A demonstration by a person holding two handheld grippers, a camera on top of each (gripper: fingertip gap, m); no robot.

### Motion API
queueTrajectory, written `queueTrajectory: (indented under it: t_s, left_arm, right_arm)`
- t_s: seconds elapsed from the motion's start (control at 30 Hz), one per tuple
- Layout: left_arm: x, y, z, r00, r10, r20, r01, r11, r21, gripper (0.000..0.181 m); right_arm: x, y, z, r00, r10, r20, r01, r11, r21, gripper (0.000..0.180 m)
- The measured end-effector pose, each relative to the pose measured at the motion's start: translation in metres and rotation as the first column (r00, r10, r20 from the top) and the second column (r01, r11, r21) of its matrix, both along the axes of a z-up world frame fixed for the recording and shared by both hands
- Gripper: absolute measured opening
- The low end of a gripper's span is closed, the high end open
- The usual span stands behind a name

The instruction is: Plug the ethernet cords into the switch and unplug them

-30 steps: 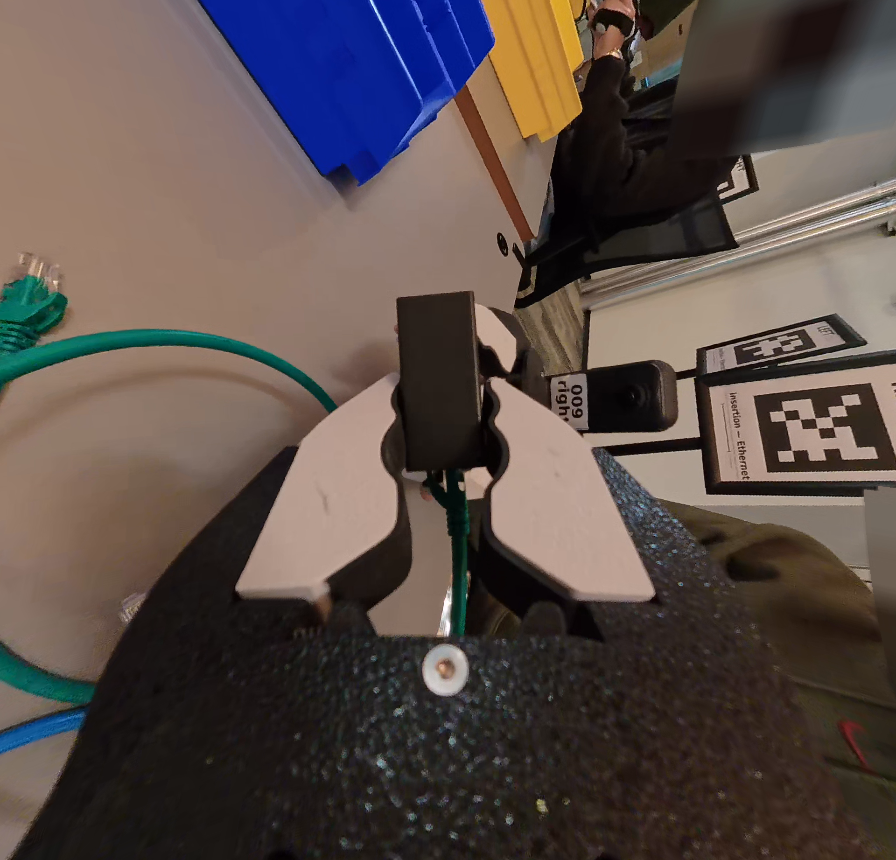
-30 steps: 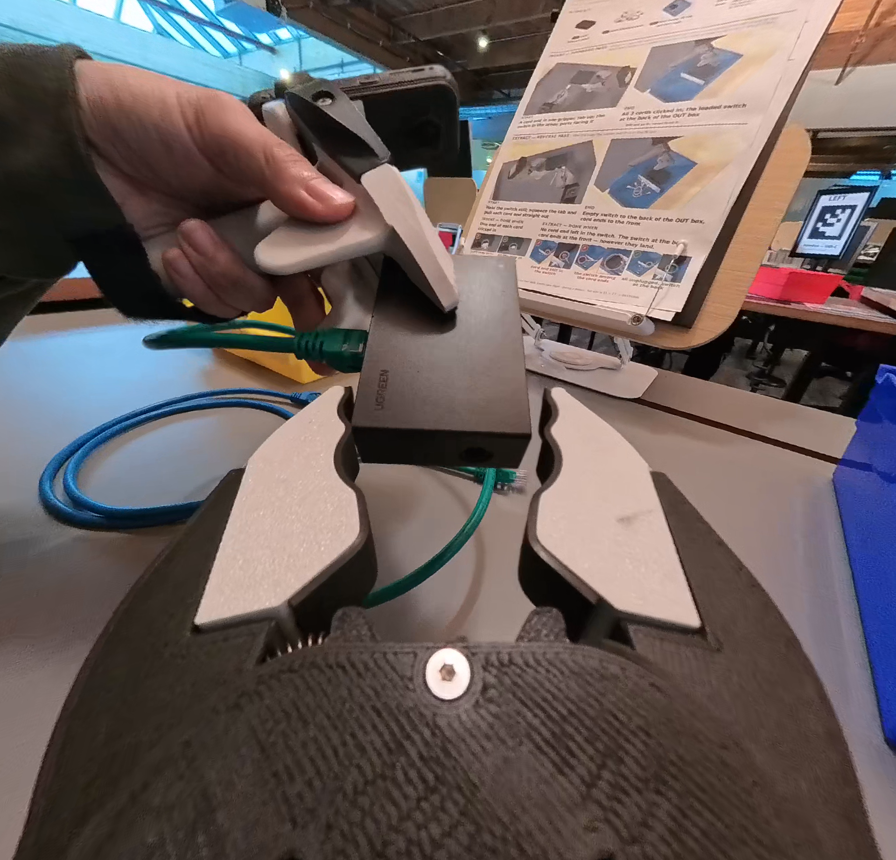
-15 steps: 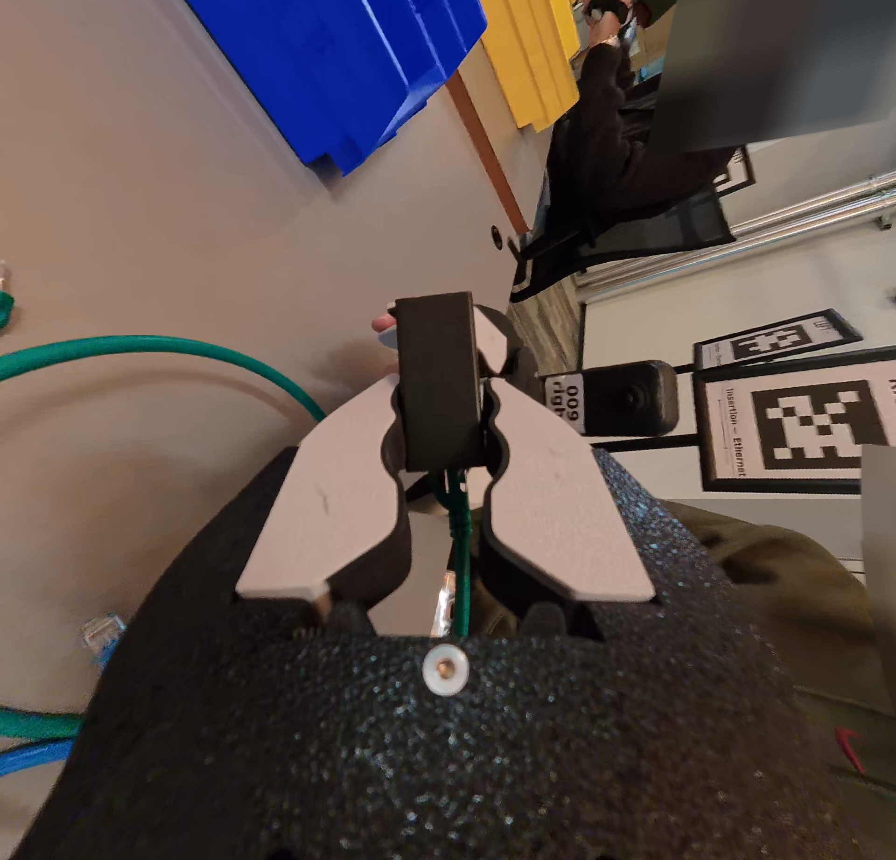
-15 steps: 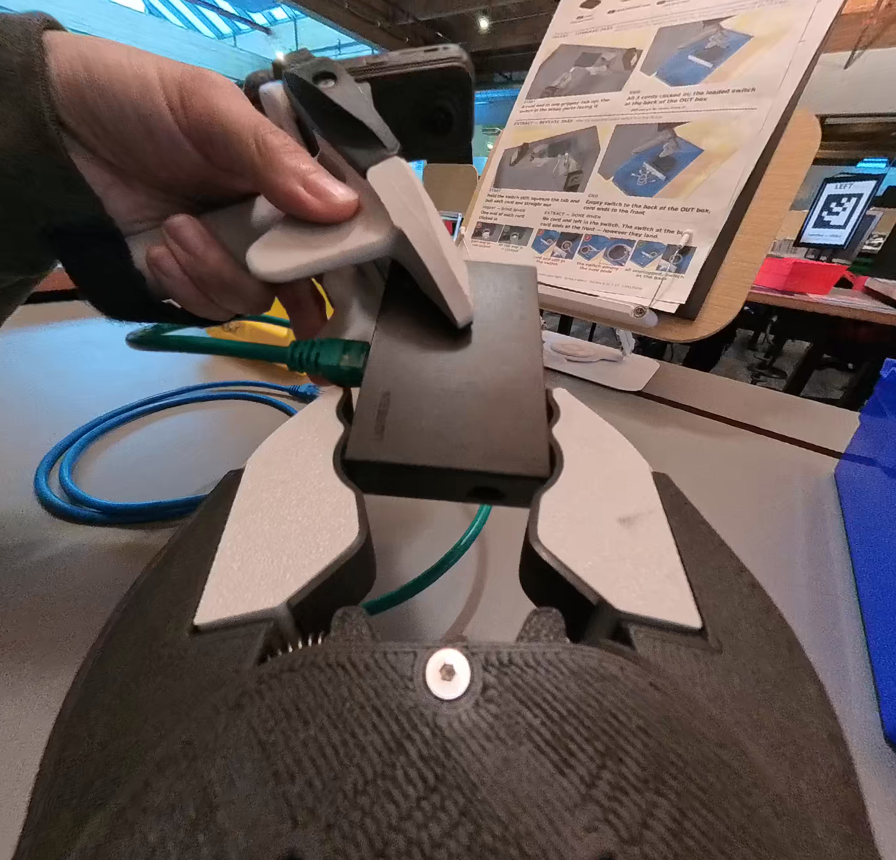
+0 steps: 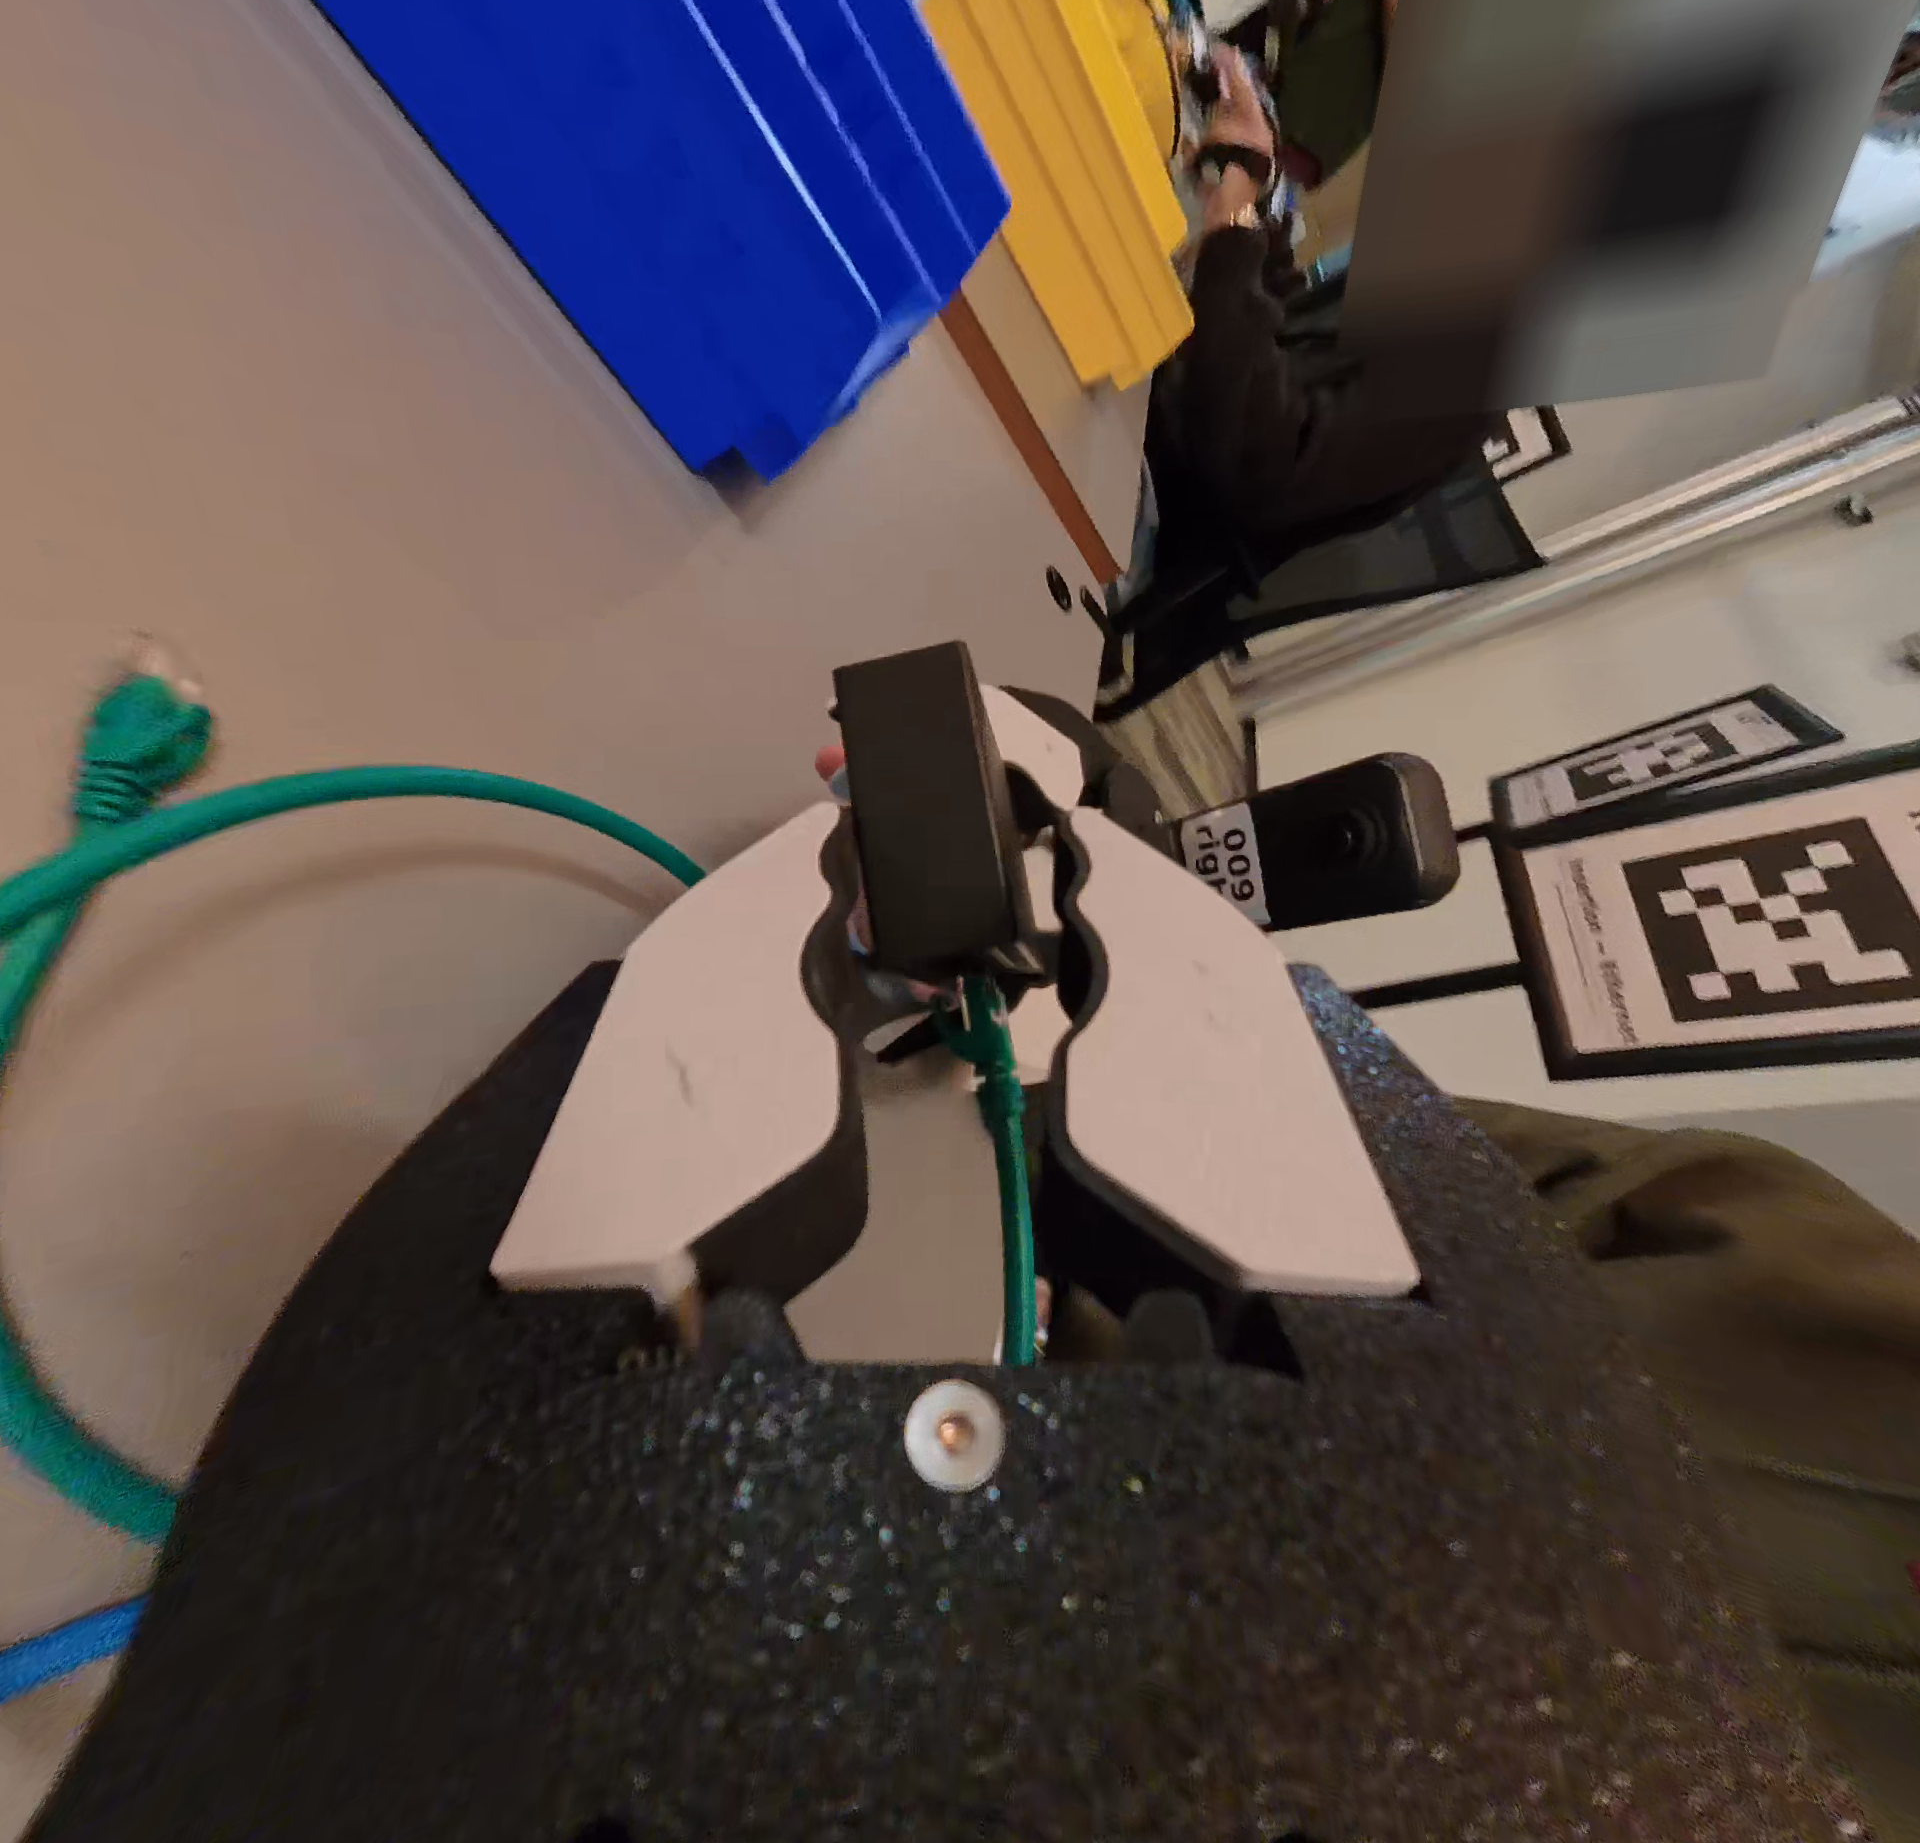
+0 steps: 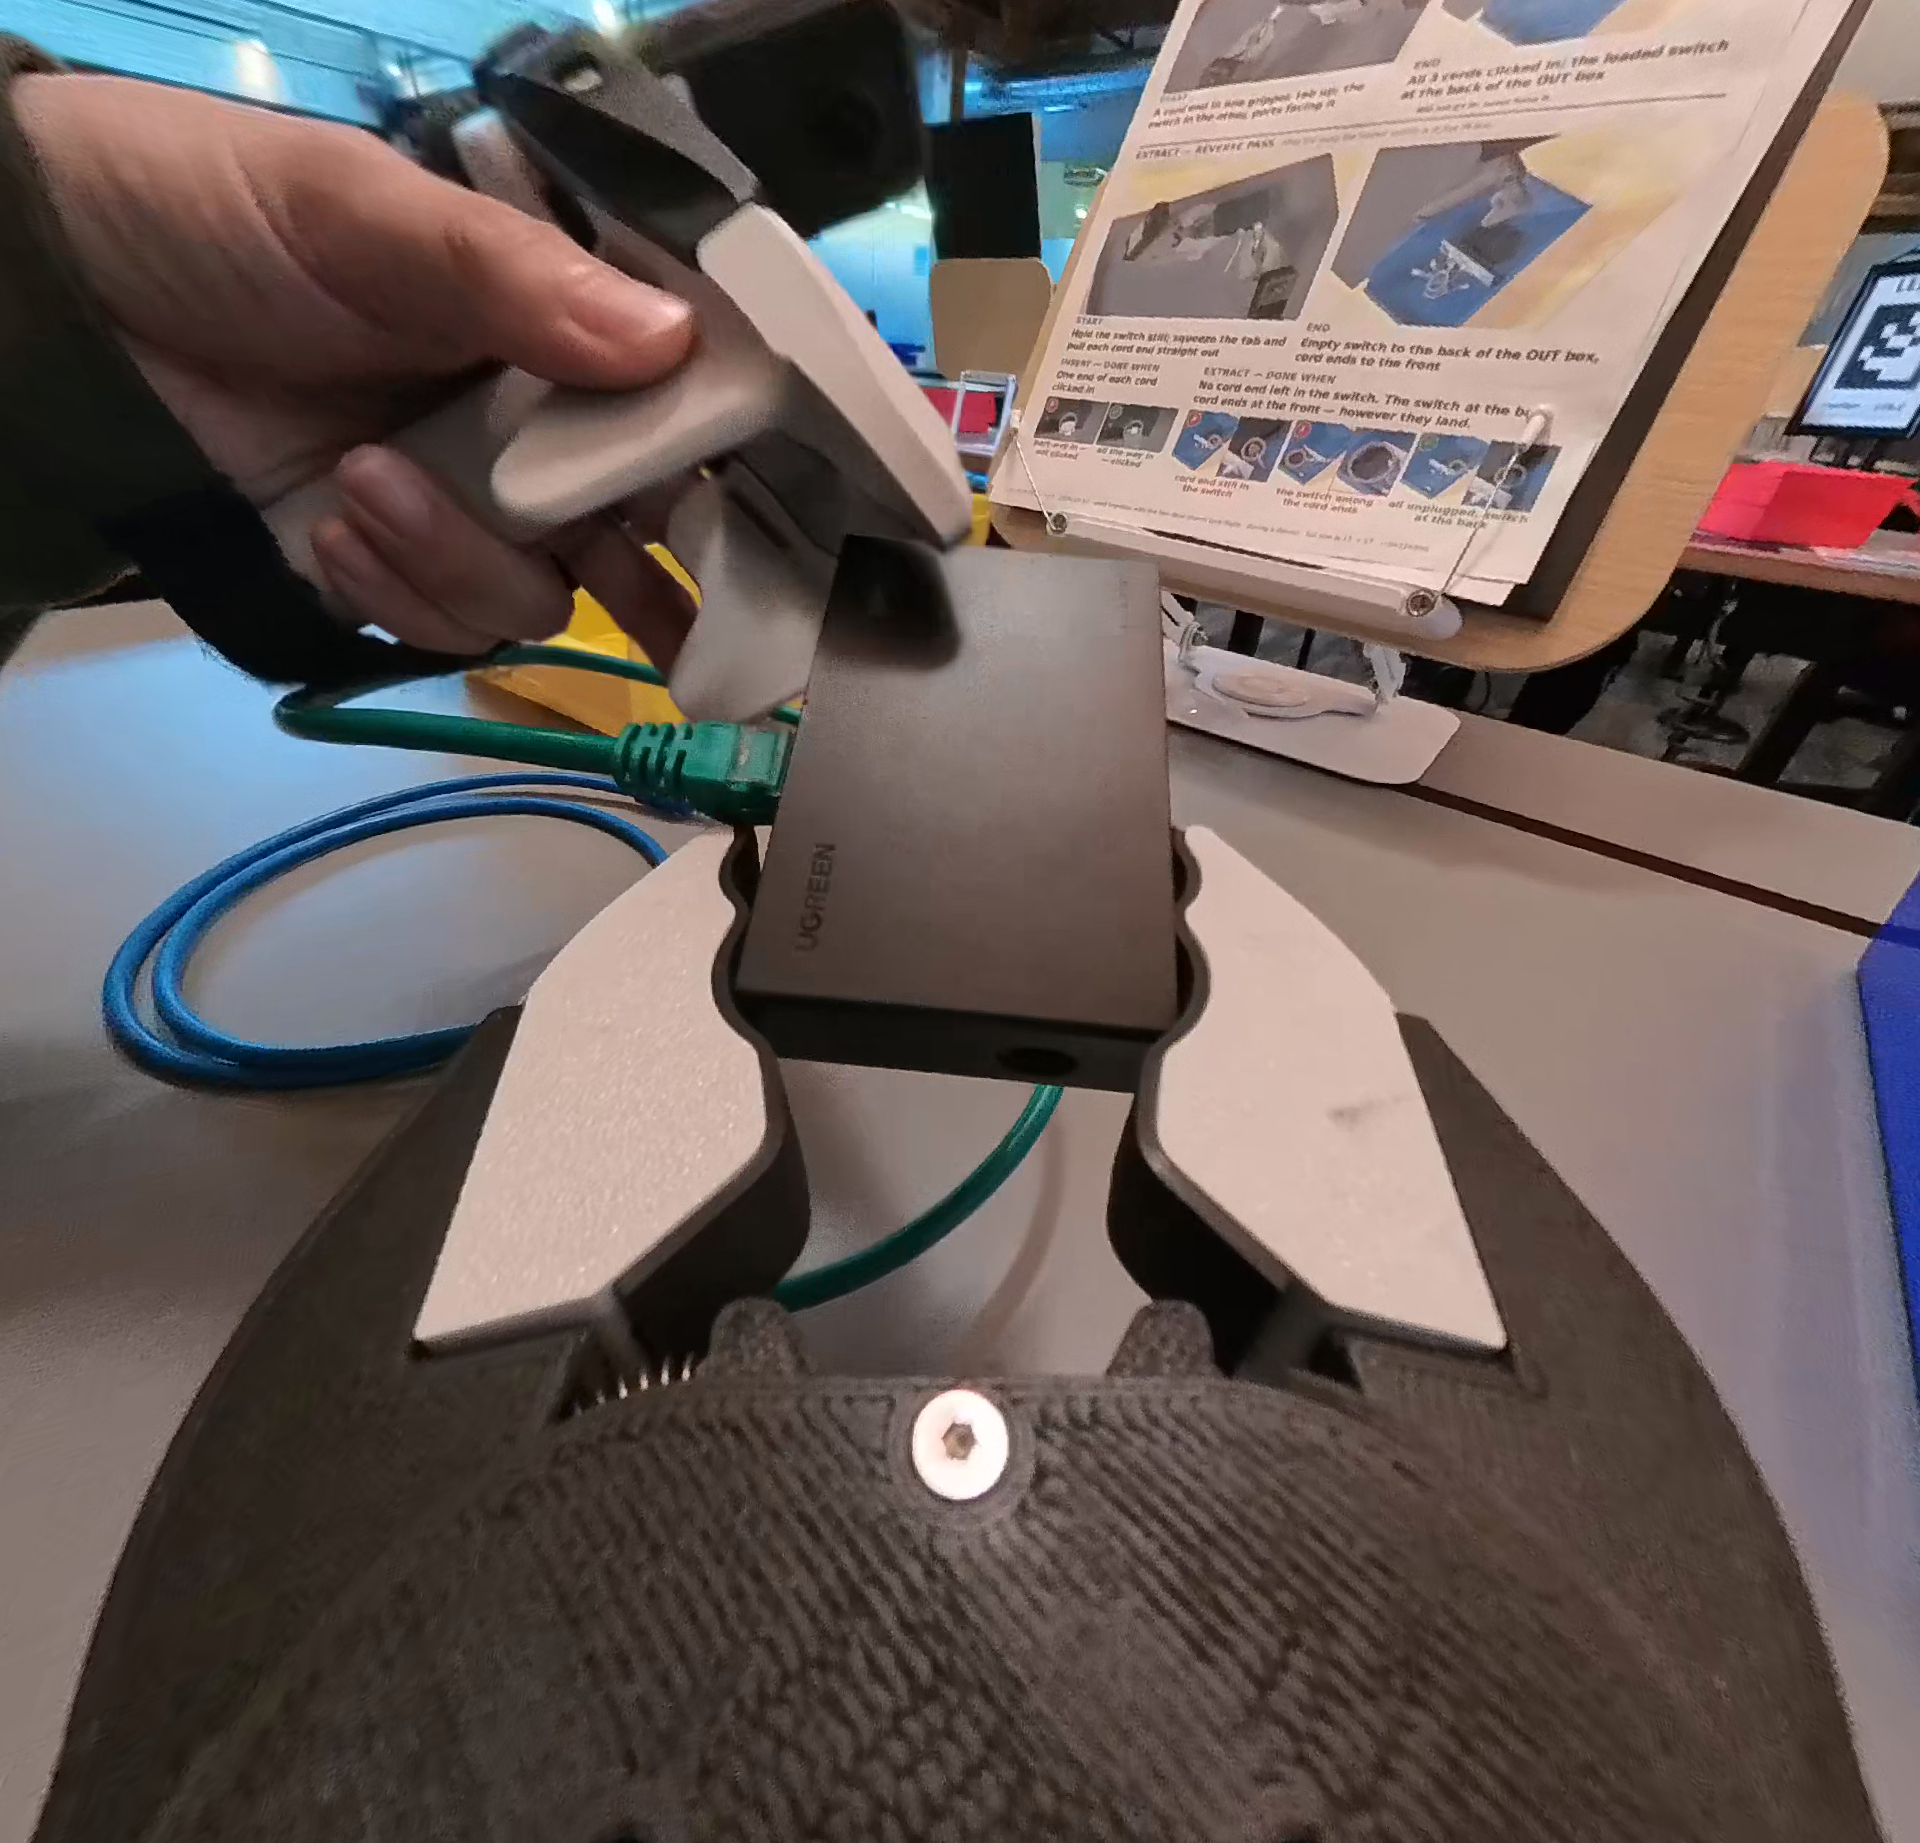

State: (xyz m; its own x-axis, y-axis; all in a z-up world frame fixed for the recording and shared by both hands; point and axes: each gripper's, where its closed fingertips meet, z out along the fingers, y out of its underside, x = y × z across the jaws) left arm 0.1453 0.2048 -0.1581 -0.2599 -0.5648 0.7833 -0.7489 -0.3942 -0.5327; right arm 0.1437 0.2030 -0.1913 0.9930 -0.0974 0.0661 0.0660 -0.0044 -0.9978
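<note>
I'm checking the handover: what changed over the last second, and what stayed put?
The right gripper closed on the near end of the switch, which it had only straddled. The left gripper then opened, releasing the switch's far end. The green cord stays plugged into the switch's side; the blue cord still lies coiled on the table.

1. The switch [image 6: 966, 837] is matte black.
2. One cord [image 5: 416, 791] is green, with a green boot and clear plug; another cord [image 6: 260, 962] is blue.
3. Each tool [image 6: 956, 920] has pale grey fingers [image 6: 613, 1097] on speckled black.
4. The desk [image 5: 312, 546] is beige.
5. The bins are blue [image 5: 665, 162] and yellow [image 5: 1081, 162].
6. A marker card [image 5: 1766, 920] has black-and-white checks.
</note>
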Motion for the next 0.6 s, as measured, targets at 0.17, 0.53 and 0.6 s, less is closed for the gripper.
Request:
queueTrajectory:
  t_s: [0.17,0.53,0.6]
  left_arm:
    - [-0.014,0.051,0.042,0.928,0.193,0.319,-0.264,0.945,0.195,0.033]
    - [-0.12,0.051,-0.039,0.913,0.092,0.398,-0.363,0.629,0.687,0.035]
    - [-0.123,0.048,-0.072,0.951,0.129,0.281,-0.3,0.611,0.733,0.037]
  right_arm:
    - [0.009,0.005,-0.009,0.998,-0.023,-0.066,0.019,0.998,-0.067,0.074]
    - [0.034,0.001,-0.01,0.968,-0.093,-0.232,0.083,0.995,-0.051,0.074]
    - [0.035,0.001,-0.01,0.967,-0.098,-0.234,0.089,0.995,-0.048,0.074]
